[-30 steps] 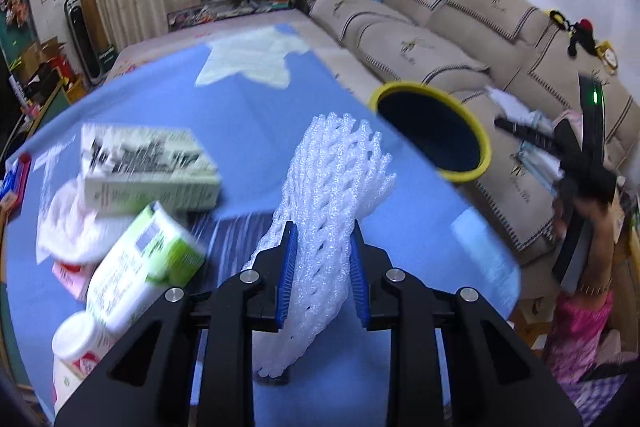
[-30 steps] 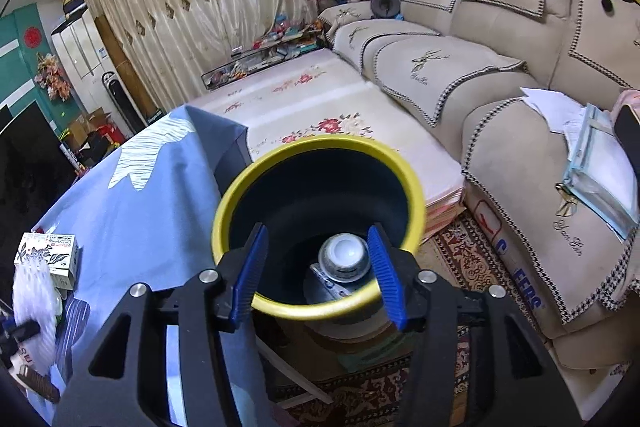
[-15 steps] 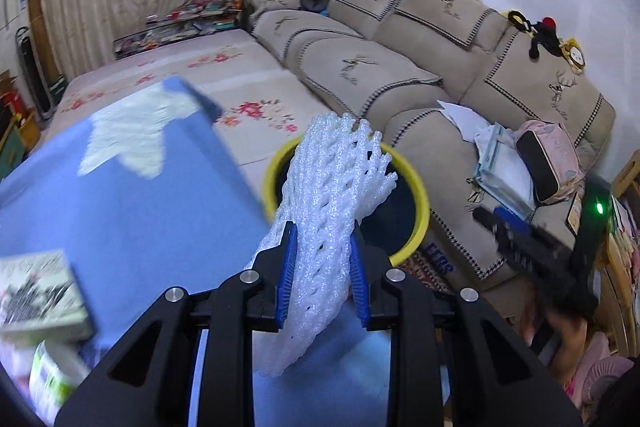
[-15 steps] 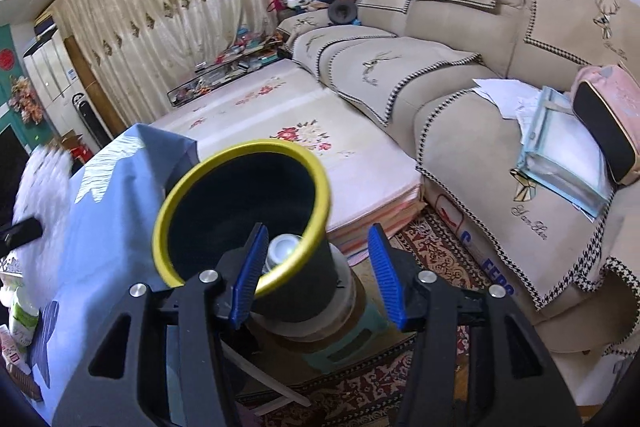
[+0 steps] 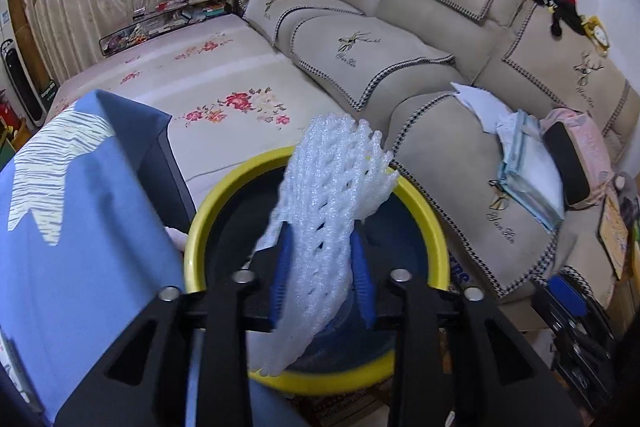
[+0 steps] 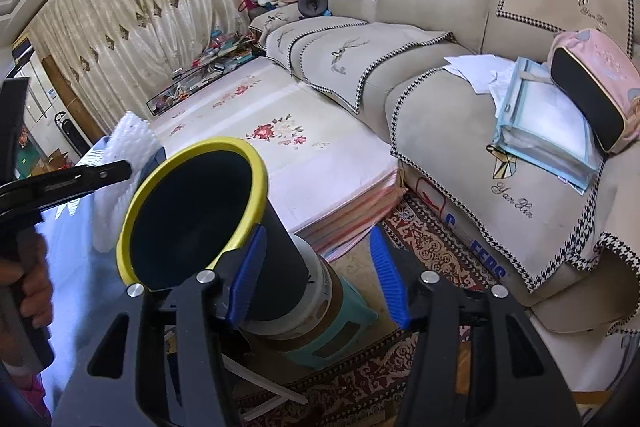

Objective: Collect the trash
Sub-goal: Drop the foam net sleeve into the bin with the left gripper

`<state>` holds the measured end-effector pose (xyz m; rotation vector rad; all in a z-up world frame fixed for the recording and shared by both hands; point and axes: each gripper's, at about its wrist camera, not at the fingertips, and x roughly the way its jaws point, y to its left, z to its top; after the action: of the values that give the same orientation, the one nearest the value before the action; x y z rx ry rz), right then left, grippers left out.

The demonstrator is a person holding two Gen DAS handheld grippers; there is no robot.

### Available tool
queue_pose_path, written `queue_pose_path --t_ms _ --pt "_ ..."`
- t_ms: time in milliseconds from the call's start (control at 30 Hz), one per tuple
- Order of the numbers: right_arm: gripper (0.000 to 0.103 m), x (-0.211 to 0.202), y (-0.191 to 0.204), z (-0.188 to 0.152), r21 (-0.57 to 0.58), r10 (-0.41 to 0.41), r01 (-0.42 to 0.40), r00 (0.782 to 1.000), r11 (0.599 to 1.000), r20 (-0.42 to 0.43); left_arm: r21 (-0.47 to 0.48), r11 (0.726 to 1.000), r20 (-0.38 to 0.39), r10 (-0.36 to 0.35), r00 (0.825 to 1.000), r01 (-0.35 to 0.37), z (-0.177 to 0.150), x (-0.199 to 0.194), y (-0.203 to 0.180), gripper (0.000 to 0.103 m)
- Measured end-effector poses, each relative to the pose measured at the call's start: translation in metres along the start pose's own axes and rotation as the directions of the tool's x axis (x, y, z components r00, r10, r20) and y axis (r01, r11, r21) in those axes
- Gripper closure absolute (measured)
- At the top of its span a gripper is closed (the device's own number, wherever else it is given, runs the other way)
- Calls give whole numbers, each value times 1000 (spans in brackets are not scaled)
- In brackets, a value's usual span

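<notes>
My left gripper [image 5: 320, 275] is shut on a white foam fruit net [image 5: 328, 211] and holds it over the mouth of the dark trash bin with a yellow rim [image 5: 424, 219]. In the right wrist view the bin [image 6: 192, 223] stands on a teal stool [image 6: 344, 331] at the table's edge, and the net [image 6: 128, 143] shows behind its rim, held by the left gripper [image 6: 120, 169]. My right gripper [image 6: 320, 267] is open and empty, just right of the bin's wall.
A blue tablecloth [image 5: 80, 227] covers the table left of the bin. A beige sofa [image 5: 440, 75] with papers and a pink bag [image 6: 592, 83] runs along the right. A flowered mat [image 6: 304, 155] and a patterned rug [image 6: 432, 247] lie beyond.
My left gripper has carried the foam net from above the table to over the bin's mouth. My right gripper has shifted right, off the bin's opening, staying open.
</notes>
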<state>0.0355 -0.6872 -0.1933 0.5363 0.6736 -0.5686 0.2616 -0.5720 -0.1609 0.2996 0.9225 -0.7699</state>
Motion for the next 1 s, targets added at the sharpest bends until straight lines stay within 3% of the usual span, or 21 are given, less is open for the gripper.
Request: queue_pose_path --t_ms 133,267,500,633,733,833,1000 --pt "50 4 -7 0 11 0 0 1000 1000 -6 -11 1000 -25 20 1000 -20 2 30 0 65" --pt "50 6 -7 -1 14 3 -3 1000 1000 -10 -32 999 -46 20 999 -22 4 49 0 46" --pt "50 1 -3 -2 6 4 -4 1000 1000 -3 -50 999 -32 15 999 -16 -1 34 4 29" --pt "50 -3 1 -2 -3 6 -6 1000 1000 4 -85 996 -7 8 1000 -8 -6 -5 10 28" --pt "47 -7 6 -1 -12 14 -14 1000 1000 10 -94 996 68 18 998 -11 -16 -54 11 16" --pt "45 -7 17 -3 -34 34 -34 999 999 4 -98 995 165 22 986 -6 -40 -114 12 8" --pt "45 -5 51 -12 -97 83 -85 996 992 -24 -118 992 236 80 968 -53 -84 -184 33 5"
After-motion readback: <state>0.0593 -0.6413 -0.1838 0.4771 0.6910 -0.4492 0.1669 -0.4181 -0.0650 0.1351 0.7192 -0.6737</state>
